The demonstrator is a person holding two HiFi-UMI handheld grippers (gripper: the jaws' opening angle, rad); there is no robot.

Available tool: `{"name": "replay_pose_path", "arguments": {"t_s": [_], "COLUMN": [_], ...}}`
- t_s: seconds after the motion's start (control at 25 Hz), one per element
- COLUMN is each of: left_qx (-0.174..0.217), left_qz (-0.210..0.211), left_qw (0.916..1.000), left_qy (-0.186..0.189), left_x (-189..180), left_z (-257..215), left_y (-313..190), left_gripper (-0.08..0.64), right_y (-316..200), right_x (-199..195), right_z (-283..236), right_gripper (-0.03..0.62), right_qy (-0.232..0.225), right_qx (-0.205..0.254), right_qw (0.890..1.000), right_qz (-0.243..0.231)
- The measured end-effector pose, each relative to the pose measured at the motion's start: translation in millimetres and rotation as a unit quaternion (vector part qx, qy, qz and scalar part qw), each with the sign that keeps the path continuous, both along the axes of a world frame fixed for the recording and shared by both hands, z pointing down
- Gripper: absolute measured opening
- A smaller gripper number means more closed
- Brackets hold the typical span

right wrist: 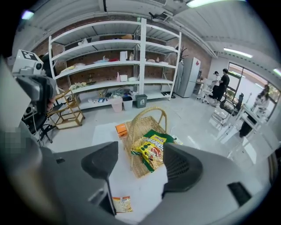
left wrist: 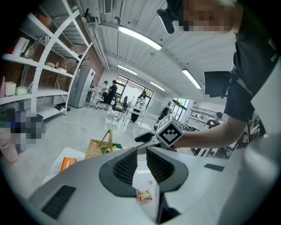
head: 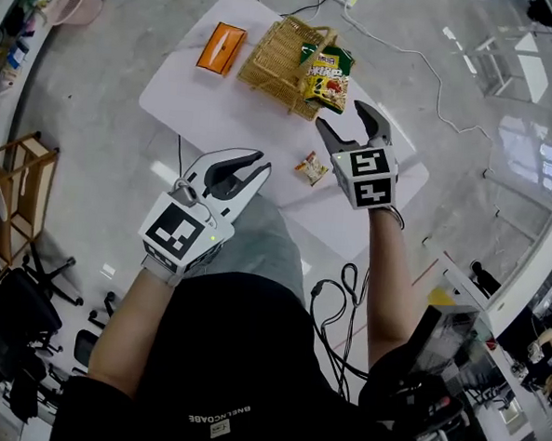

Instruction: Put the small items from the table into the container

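One small packet (head: 311,169), just beside right gripper (head: 341,114), on table (head: 217,109)

Left gripper (head: 261,163) held low and near, jaws narrowly apart, nothing between. Right gripper (head: 341,116) further forward, right arm (head: 385,278) extended, pitched down, jaws wide apart, empty.

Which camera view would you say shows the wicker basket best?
The right gripper view: the wicker basket sits near centre, its handle, weave and snack bags clear. The head view shows it from above, smaller. The left gripper view shows it only small and far off.
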State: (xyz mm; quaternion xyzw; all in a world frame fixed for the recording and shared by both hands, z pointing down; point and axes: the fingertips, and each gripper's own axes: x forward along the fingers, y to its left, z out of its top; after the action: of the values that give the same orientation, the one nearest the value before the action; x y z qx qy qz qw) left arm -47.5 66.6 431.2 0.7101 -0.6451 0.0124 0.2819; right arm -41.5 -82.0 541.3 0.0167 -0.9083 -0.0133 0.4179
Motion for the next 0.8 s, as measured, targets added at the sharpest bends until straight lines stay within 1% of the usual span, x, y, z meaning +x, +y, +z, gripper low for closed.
{"name": "replay_pose_path", "arguments": {"t_s": [0.08,0.12,0.36,0.52,0.64,0.8], "left_qx": [0.005,0.008,0.030,0.048,0.058,0.074], "left_qz": [0.010,0.014,0.046,0.083,0.106,0.140], "left_qw": [0.9999,0.9999,0.9984,0.9953,0.9924,0.9872], "left_qy": [-0.004,-0.006,-0.013,-0.017,-0.020,-0.020], "left_x": [5,8,28,40,52,70], "left_z": [-7,-10,-37,-57,-75,-97], "left_y": [-4,-7,-27,-42,-50,-64], "left_gripper": [0.046,0.046,0.046,0.046,0.046,0.046], "right_y": [1,0,-4,-8,-7,-7], "right_x": [7,11,47,73,93,118], "right_z": [-21,-31,-88,-126,-154,-191], "right_gripper": [0.320,0.302,0.153,0.070,0.049,0.041], "right_qy": [-0.019,-0.027,-0.070,-0.107,-0.129,-0.156], "right_qx": [0.001,0.004,0.033,0.039,0.030,0.029], "right_qw": [1.000,0.999,0.995,0.987,0.980,0.970], "right_qz": [0.012,0.019,0.060,0.112,0.146,0.182]}}
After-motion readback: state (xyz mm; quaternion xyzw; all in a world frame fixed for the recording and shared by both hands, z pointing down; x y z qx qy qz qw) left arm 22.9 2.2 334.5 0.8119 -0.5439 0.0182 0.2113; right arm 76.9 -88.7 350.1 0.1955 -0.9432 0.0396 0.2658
